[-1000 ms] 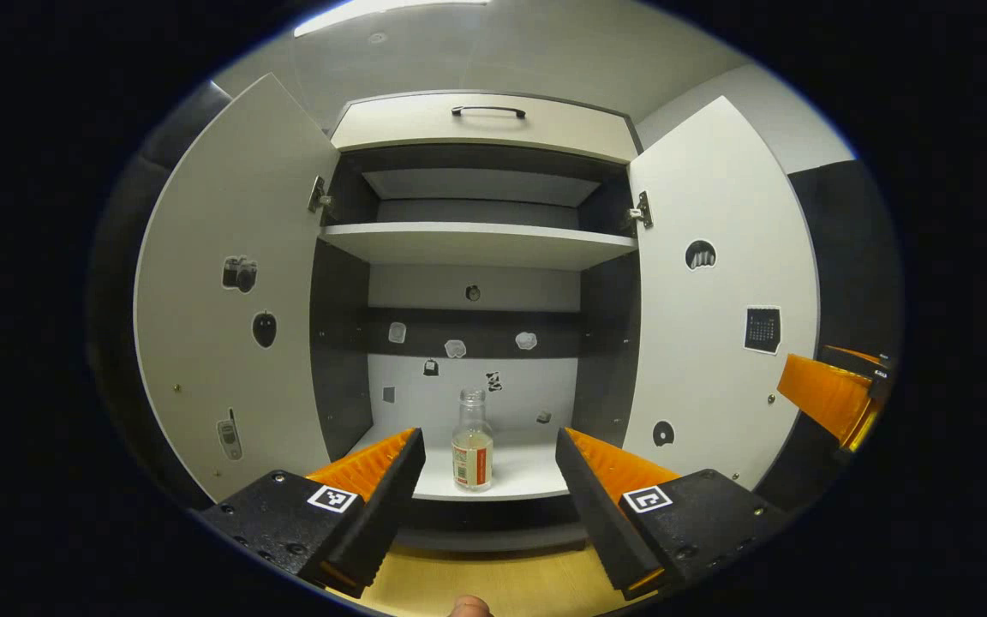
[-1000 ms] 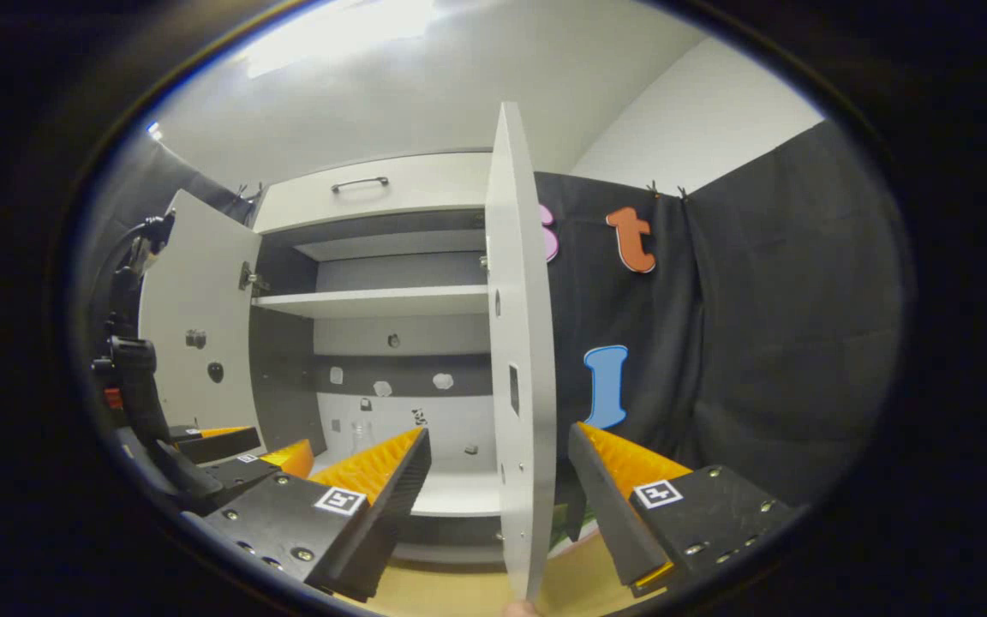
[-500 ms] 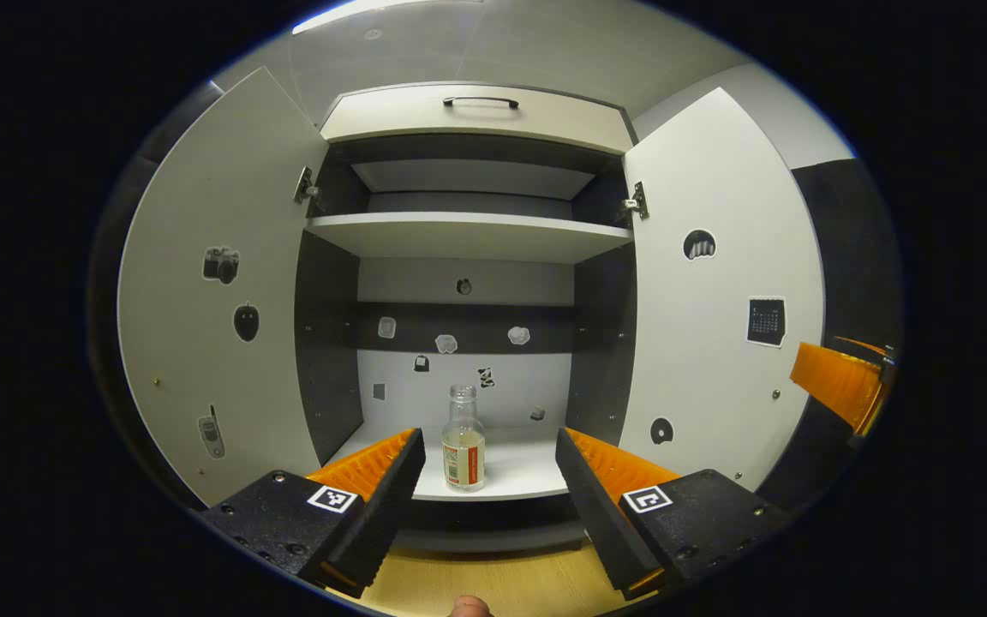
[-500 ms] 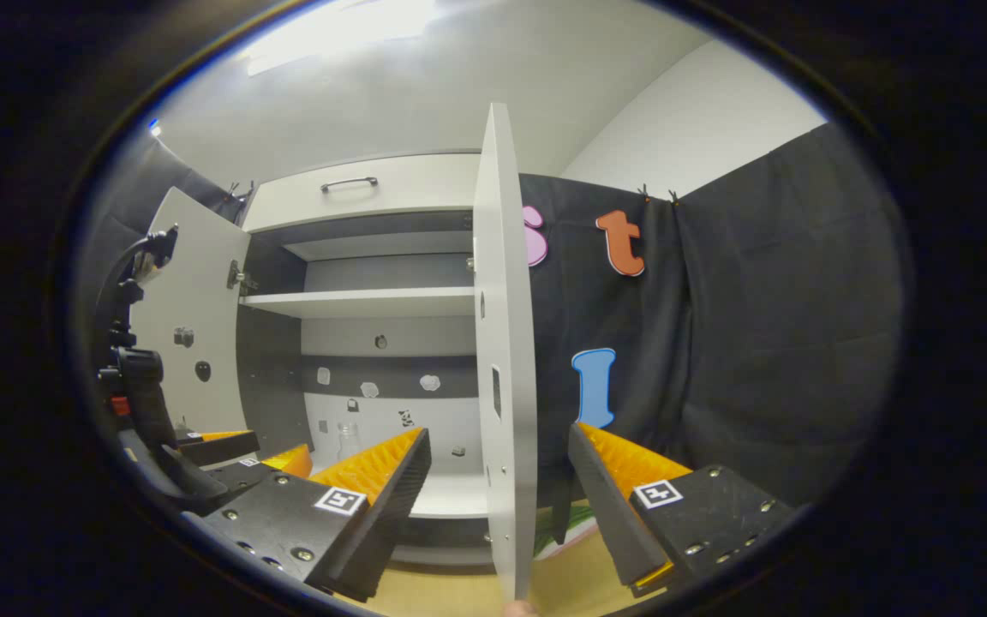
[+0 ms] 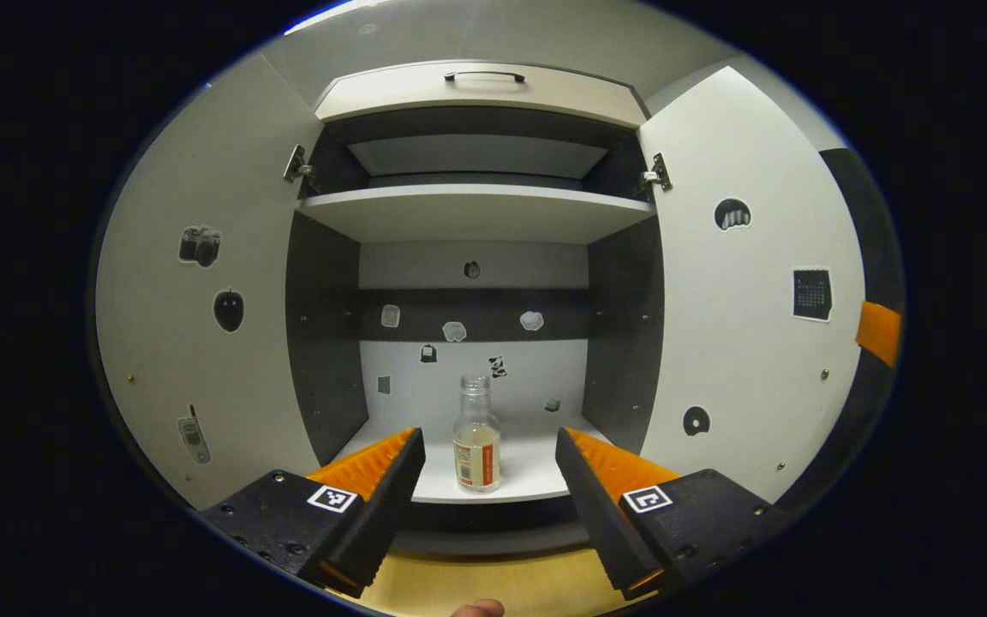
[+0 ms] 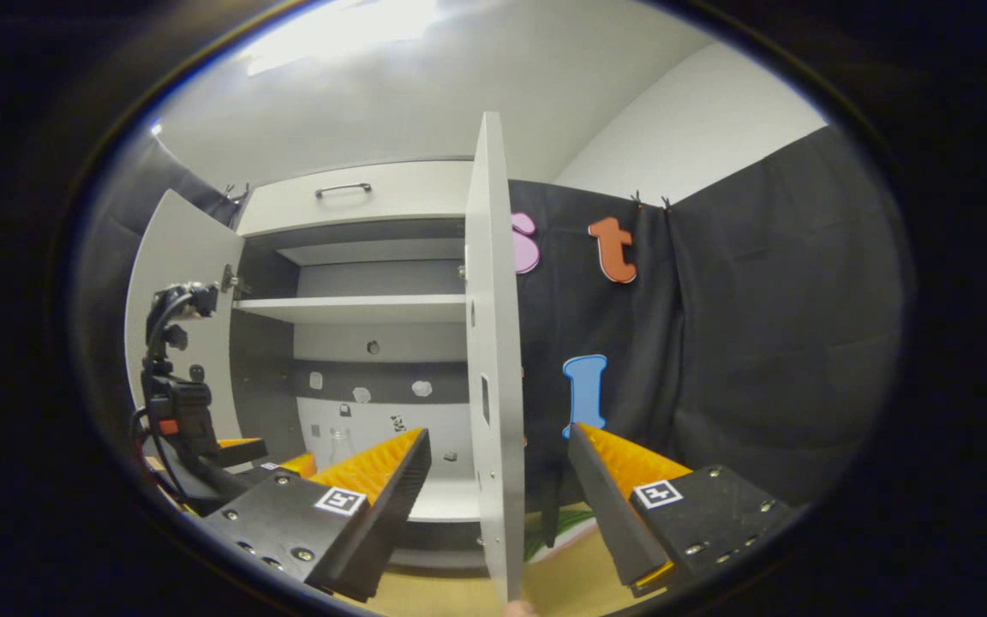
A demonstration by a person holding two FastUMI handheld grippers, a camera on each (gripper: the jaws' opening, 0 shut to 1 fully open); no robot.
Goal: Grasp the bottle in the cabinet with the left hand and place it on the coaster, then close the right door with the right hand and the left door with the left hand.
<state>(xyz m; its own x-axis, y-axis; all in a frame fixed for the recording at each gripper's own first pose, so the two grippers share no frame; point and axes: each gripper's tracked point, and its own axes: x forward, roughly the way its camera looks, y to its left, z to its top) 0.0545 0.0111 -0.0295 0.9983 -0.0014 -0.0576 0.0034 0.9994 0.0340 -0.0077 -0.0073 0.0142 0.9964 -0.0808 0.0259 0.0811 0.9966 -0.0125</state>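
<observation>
Bottle (image 5: 476, 434) approached by the open left claw (image 5: 485, 480), not yet grasped.
It stands upright on the cabinet's lower shelf (image 5: 528, 467), framed larger than a second ago; both doors are open, and the right claw (image 6: 498, 480) is held empty, spread astride the right door (image 6: 489, 360).

White ceiling (image 6: 425, 94), bright light strip (image 6: 331, 26); black cloth wall (image 6: 759, 326); wooden tabletop (image 5: 493, 583).

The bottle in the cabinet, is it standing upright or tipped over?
Upright. In the left gripper view the bottle stands on its base on the lower shelf, neck pointing up, with no cap visible.
</observation>
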